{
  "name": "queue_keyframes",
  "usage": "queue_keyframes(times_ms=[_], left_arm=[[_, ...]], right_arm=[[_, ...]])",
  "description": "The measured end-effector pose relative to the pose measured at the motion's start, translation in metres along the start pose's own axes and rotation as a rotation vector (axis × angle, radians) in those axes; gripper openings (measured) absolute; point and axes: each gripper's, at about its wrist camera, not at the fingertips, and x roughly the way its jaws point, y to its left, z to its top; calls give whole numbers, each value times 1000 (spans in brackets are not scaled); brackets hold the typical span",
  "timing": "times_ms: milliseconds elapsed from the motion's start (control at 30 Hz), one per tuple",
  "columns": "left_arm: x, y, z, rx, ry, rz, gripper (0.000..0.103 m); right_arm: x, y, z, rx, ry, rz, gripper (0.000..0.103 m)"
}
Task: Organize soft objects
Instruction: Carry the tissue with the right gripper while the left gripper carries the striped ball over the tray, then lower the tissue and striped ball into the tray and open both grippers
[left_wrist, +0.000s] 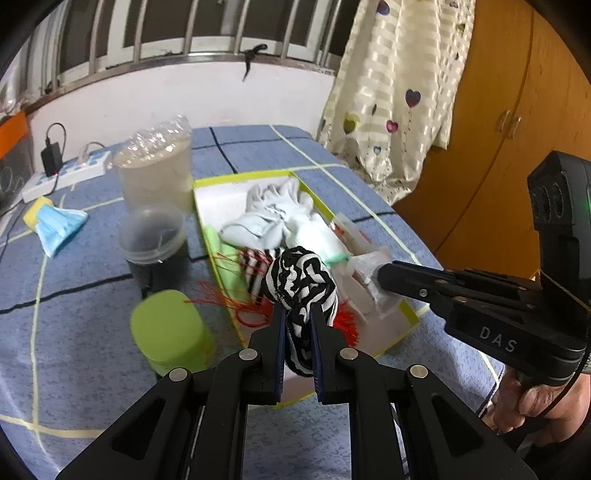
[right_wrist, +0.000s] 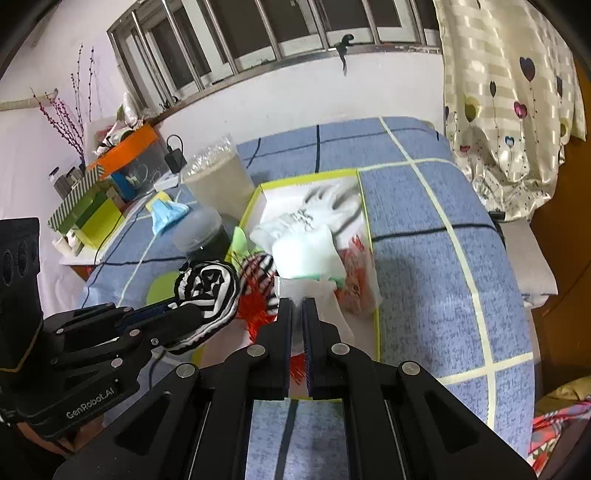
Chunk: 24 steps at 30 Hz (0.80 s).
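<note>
My left gripper (left_wrist: 298, 314) is shut on a rolled black-and-white striped cloth (left_wrist: 301, 280), which hangs over the near end of a shallow white box with a yellow-green rim (left_wrist: 201, 206). My right gripper (right_wrist: 297, 306) is shut on a white translucent packet (right_wrist: 325, 295) just above the same box (right_wrist: 364, 206). In the left wrist view the right gripper (left_wrist: 384, 275) reaches in from the right with the packet (left_wrist: 365, 269). The right wrist view has the left gripper (right_wrist: 192, 314) at the left with the striped cloth (right_wrist: 210, 291). White gloves (left_wrist: 273, 206), a second striped piece and red threads (left_wrist: 343, 317) lie inside the box.
Left of the box stand a tall wrapped cup (left_wrist: 155, 173), a dark lidded jar (left_wrist: 153, 240) and a green tub (left_wrist: 168, 328). A blue face mask (left_wrist: 59, 225) and a power strip (left_wrist: 66, 177) lie further left. A curtain (left_wrist: 399, 92) and wooden cupboard (left_wrist: 509, 129) stand right.
</note>
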Motion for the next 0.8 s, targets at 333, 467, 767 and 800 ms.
queue_keyframes(times_ms=[333,467,767,800], left_arm=[[31,-4,-13,-10,97,-15,12],[42,-2,-10,-22,112,-15,12],[65,1,7,-38,120,-9,12],[66,2,8,-39,118,-7,12]], right_arm=[[23,-16,-14,22,73,-1,6],[34,-19,-15,28,94,2,6],[56,-27,-4,24,114,10,6],[58,-27,-2,22,114,12,6]])
